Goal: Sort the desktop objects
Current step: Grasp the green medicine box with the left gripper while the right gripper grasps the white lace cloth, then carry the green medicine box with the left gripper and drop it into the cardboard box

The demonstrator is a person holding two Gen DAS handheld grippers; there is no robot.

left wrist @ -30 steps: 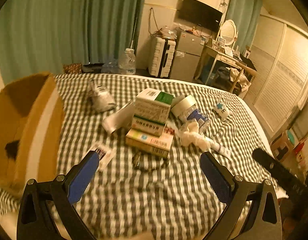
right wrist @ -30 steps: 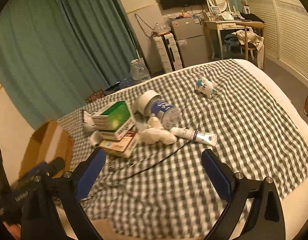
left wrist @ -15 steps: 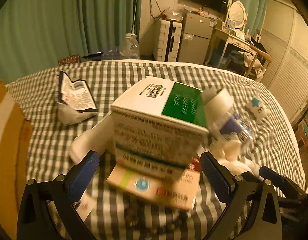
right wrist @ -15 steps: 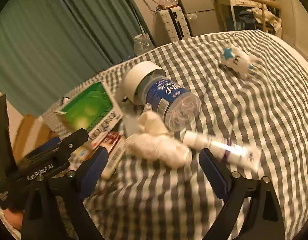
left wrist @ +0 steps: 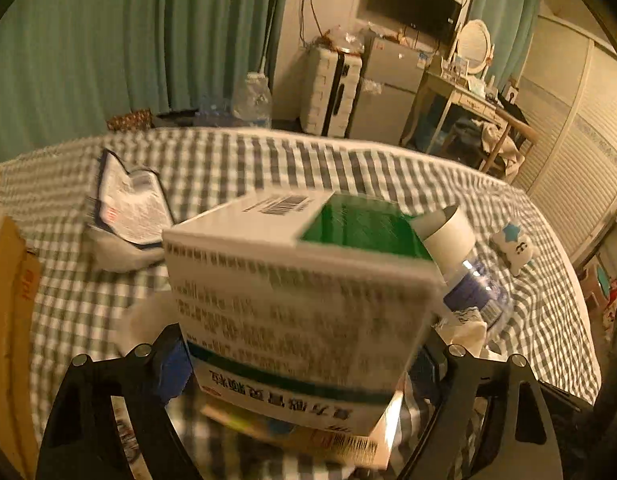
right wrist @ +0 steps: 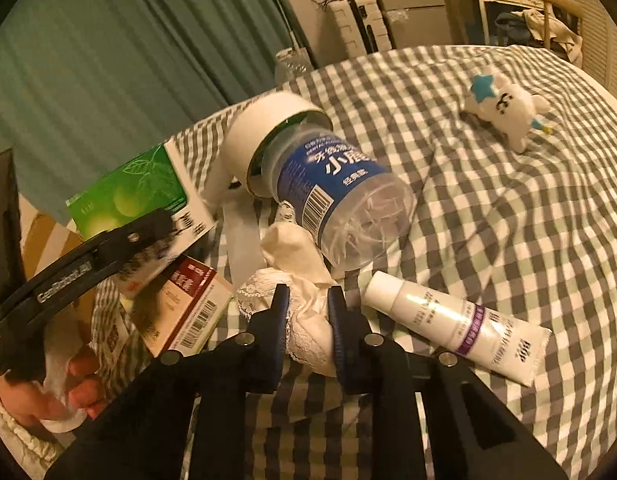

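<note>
Box (left wrist: 304, 304) blurred, hiding left gripper (left wrist: 300, 360) pads closing beside it, contact unclear; right gripper (right wrist: 307, 312) clenched on cloth (right wrist: 308, 332).

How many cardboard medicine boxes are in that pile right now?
2. The green-topped box sits between the left gripper pads; the red-ended box lies flat beneath it. More could be hidden underneath.
</note>
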